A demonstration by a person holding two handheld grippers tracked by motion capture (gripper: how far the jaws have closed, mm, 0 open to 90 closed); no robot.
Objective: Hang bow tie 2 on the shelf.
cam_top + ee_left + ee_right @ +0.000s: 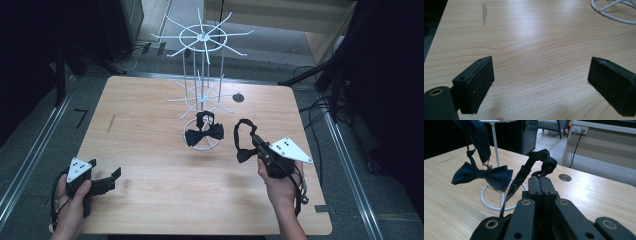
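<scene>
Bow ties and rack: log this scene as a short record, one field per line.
surface: wooden table
rack: white wire display rack, standing on the far middle of the table
hung item: dark bow tie hanging on the rack, low, over its ring base
held item: second bow tie, strap clamped in the right gripper, lifted off the table
left gripper: open, nothing between its jaws, low over bare wood
</scene>
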